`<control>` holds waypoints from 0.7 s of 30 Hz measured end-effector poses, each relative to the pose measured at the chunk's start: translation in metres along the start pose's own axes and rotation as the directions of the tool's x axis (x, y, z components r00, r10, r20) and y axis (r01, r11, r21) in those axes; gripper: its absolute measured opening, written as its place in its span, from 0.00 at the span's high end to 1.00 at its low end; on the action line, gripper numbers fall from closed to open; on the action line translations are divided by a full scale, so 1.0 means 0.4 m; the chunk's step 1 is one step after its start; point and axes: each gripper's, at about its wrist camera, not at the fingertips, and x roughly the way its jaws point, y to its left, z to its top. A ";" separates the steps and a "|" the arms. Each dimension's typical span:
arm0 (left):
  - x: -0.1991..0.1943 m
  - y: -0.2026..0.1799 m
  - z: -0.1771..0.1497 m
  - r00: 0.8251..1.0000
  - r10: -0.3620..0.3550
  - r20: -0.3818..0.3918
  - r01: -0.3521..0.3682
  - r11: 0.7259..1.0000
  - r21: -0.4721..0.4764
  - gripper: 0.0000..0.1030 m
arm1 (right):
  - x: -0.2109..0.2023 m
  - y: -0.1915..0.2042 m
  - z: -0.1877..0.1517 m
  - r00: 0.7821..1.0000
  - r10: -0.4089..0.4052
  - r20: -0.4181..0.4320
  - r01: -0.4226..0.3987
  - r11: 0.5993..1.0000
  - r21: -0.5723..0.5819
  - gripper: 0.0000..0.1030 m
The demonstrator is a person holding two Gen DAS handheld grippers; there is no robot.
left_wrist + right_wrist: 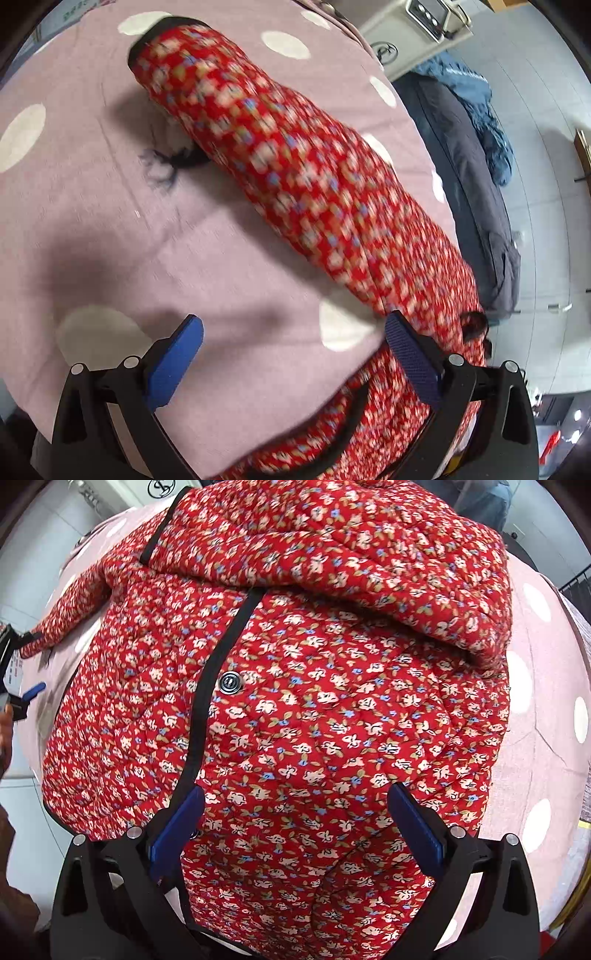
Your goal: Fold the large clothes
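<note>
The left gripper [293,352] hangs over the pink spotted bedcover [92,229], its blue pads spread wide with nothing between them. Under it is bare cover. From about 11 o'clock down to 5 o'clock in this view a sleeve [295,173] of the red floral jacket runs as a long padded tube, its black-edged cuff [147,40] at the far end. The view is blurred, so finer detail of the sleeve is hard to read. A dark frayed tuft [166,162] lies on the cover just beside the sleeve, at about 10 o'clock; what it is I cannot tell.

The right gripper [295,823] is likewise spread and grips nothing. It hovers over the jacket [332,738], which lies front-up on the bedcover and fills most of that view. A black placket [207,701] runs from 12 toward 7 o'clock, with a snap [229,682] just right of it. The other sleeve [369,554] is folded across the chest at 12 to 2 o'clock. At 9 o'clock a blue pad of the left gripper shows near the outstretched sleeve.

The jacket looks quilted and puffy: soft, probably light for its bulk, and springy enough that folds may reopen. The print cloth seems matte rather than slick. A good hold, I judge, is the bound black edge at cuff or hem, where layers are thin enough to pinch; the thick body would likely slip out of the pads.
</note>
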 end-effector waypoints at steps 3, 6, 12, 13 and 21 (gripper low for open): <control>-0.016 0.032 0.064 0.999 0.006 0.051 -0.005 1.000 -0.029 0.07 | -0.007 0.009 -0.003 1.000 -0.011 0.010 0.011 1.000 -0.010 0.05; -0.024 0.063 0.134 0.995 0.002 0.100 0.005 0.997 -0.073 0.07 | -0.014 0.020 0.004 0.999 -0.030 0.018 0.030 1.000 -0.005 0.05; 0.024 0.107 0.226 0.996 0.014 0.092 0.004 0.983 -0.182 0.34 | -0.032 0.011 0.025 0.998 -0.054 0.027 0.053 0.998 0.028 0.05; 0.028 0.110 0.235 0.996 -0.002 0.085 0.018 0.982 -0.188 0.50 | -0.035 0.006 0.025 0.998 -0.056 0.030 0.055 0.998 0.033 0.05; -0.038 -0.118 0.236 0.983 0.067 0.171 -0.088 0.989 0.117 0.83 | -0.045 -0.101 0.012 0.997 -0.063 0.040 0.057 0.989 0.139 0.05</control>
